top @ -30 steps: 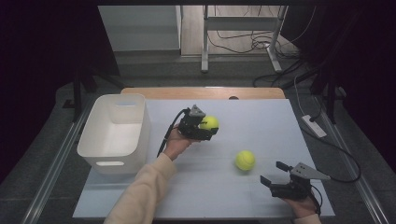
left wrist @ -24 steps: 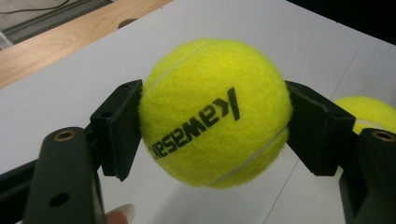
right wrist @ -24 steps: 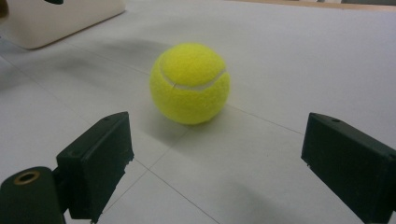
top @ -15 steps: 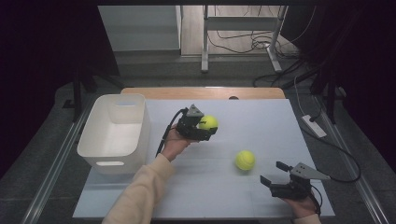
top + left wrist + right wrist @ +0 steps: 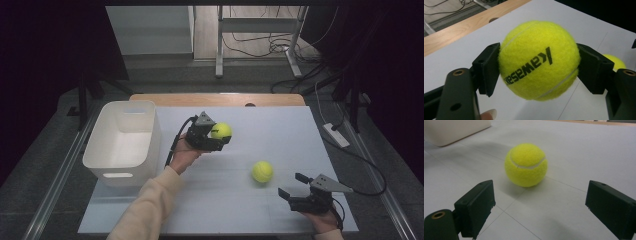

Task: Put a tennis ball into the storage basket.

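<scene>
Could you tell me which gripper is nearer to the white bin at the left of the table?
Left. The left gripper, shut on a tennis ball, hovers just right of the white bin. The right gripper sits open near the table's front right, beyond the second ball.

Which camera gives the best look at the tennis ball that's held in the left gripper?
The left gripper view: the held tennis ball sits close up between the left gripper's jaws, with its black lettering readable. The high view shows it small, above the table. In the right gripper view I see the other ball lying on the table.
</scene>
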